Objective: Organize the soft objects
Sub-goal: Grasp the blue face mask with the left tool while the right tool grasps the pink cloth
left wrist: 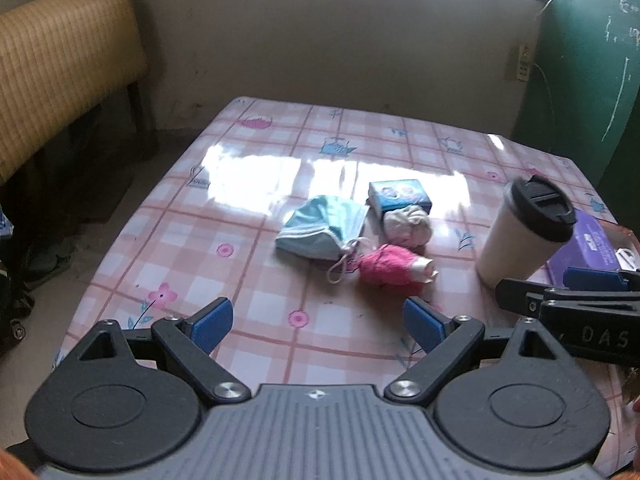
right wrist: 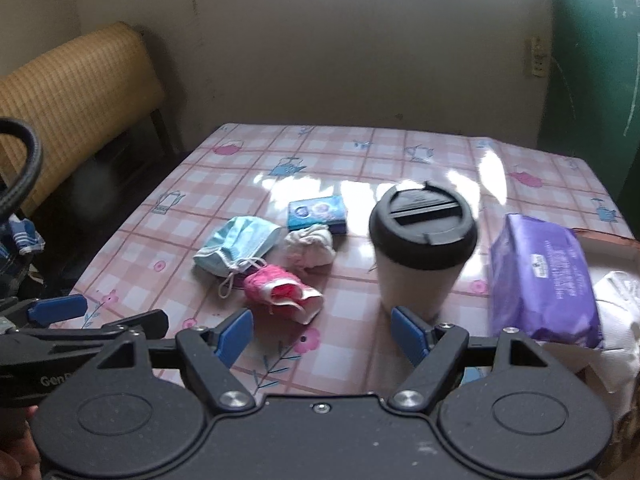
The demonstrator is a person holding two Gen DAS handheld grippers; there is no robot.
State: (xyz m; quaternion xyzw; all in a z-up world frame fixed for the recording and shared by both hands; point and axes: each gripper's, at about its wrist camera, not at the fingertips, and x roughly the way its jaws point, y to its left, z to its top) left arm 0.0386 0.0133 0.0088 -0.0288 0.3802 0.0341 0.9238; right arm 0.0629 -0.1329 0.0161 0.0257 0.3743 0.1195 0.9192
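Note:
A light blue face mask [left wrist: 320, 227] [right wrist: 236, 246], a rolled pink sock [left wrist: 390, 266] [right wrist: 280, 286] and a bundled white sock [left wrist: 406, 224] [right wrist: 310, 246] lie together mid-table on the pink checked tablecloth [left wrist: 248, 240] [right wrist: 352, 160]. My left gripper [left wrist: 318, 320] is open and empty, above the near edge, short of the pink sock. My right gripper [right wrist: 322, 330] is open and empty, in front of the pink sock and the cup. Each gripper shows at the edge of the other's view: the right one [left wrist: 568, 292] and the left one [right wrist: 72, 320].
A white travel cup with a black lid [left wrist: 520, 232] [right wrist: 422, 246] stands right of the socks. A small blue box [left wrist: 400, 194] [right wrist: 318, 212] lies behind them. A purple wipes pack [right wrist: 544, 276] [left wrist: 592, 250] and white cloth [right wrist: 618, 320] lie at the right. A woven chair [left wrist: 64, 64] stands at the left.

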